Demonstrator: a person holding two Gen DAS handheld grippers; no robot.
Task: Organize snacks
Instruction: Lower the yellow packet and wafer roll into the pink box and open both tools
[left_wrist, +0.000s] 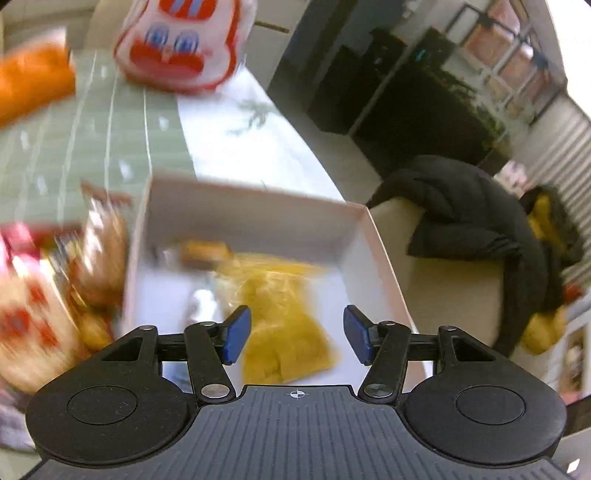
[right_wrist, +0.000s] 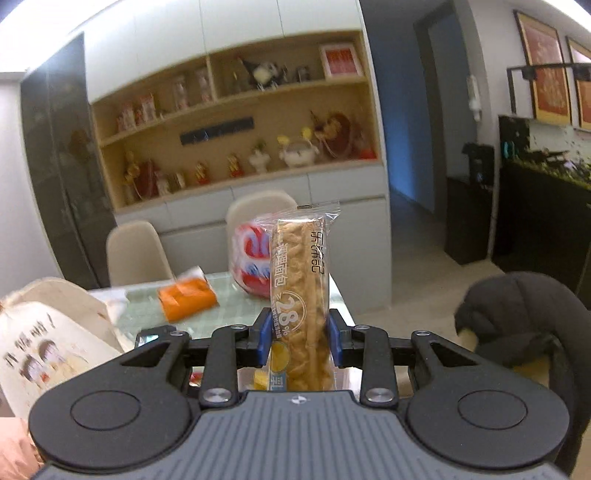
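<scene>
A long bread snack in a clear wrapper (right_wrist: 301, 295) stands upright between the blue pads of the right gripper (right_wrist: 298, 341), which is clamped on its lower part, the top of the packet rising well above the fingers. Behind it on the glass-topped table (right_wrist: 236, 302) lie an orange packet (right_wrist: 187, 298) and a red-and-white bag (right_wrist: 251, 258), with a cream tote bag (right_wrist: 55, 332) at the left edge and a chair draped with a dark jacket (right_wrist: 524, 317) to the right. In the left wrist view, the left gripper (left_wrist: 297, 338) hangs with its pads spread apart and nothing between them, above a white box (left_wrist: 258, 218) on the table. Inside the box lie a yellow packet (left_wrist: 284, 317) and a smaller brown wrapped snack (left_wrist: 205, 251) toward the far wall. More snack packets (left_wrist: 99, 251), blurred, sit just left of the box, and a red-and-white cartoon bag (left_wrist: 181, 44) stands farther back on the table.
</scene>
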